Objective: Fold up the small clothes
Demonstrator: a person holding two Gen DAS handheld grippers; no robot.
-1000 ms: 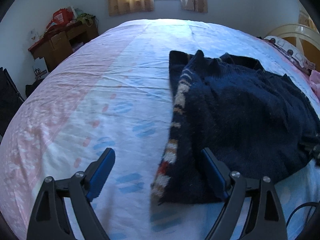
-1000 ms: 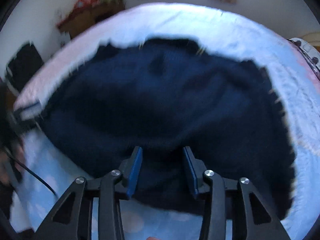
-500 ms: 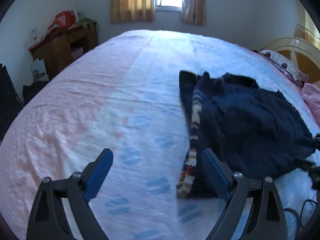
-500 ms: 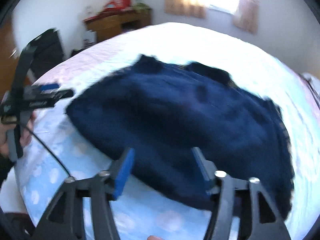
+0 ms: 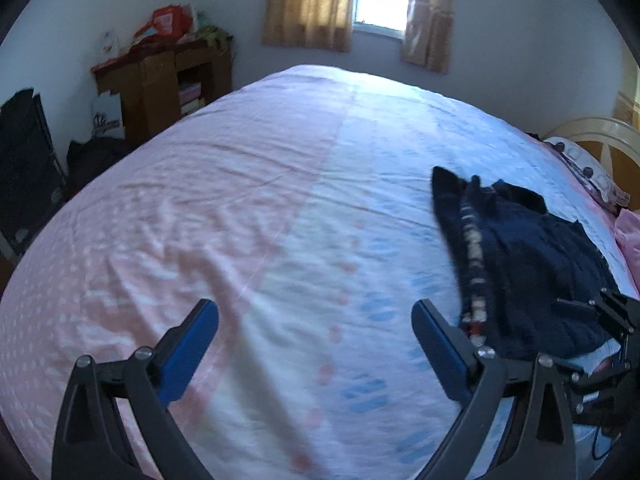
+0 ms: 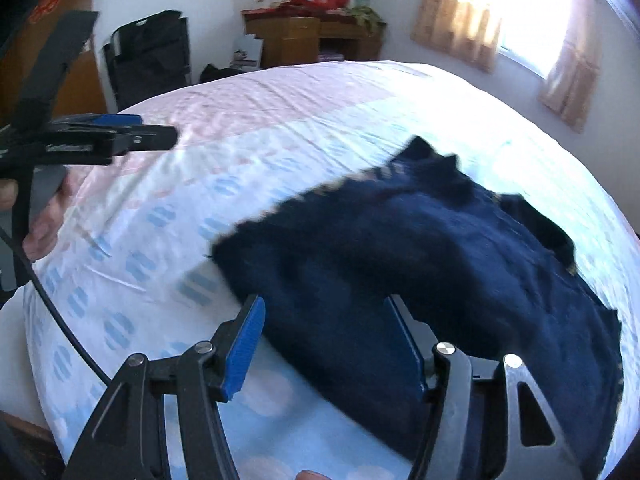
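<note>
A dark navy knit sweater [image 5: 532,264] with a striped trim lies folded on the bed, at the right in the left wrist view. It fills the middle and right of the right wrist view [image 6: 420,264]. My left gripper [image 5: 316,324] is open and empty above the bare sheet, left of the sweater. It also shows in the right wrist view [image 6: 120,142] at the far left, away from the sweater. My right gripper [image 6: 324,320] is open and empty, held over the sweater's near edge.
The bed [image 5: 260,200] has a pink, white and blue sheet. A wooden desk [image 5: 160,80] with clutter and a black chair [image 6: 152,64] stand at the back left. A window with curtains [image 5: 352,4] is behind. A pink pillow [image 5: 628,232] lies at the right edge.
Both grippers pulled back from the sweater. The right gripper opened wider and let the sweater go. The left gripper swung left, over bare sheet.
</note>
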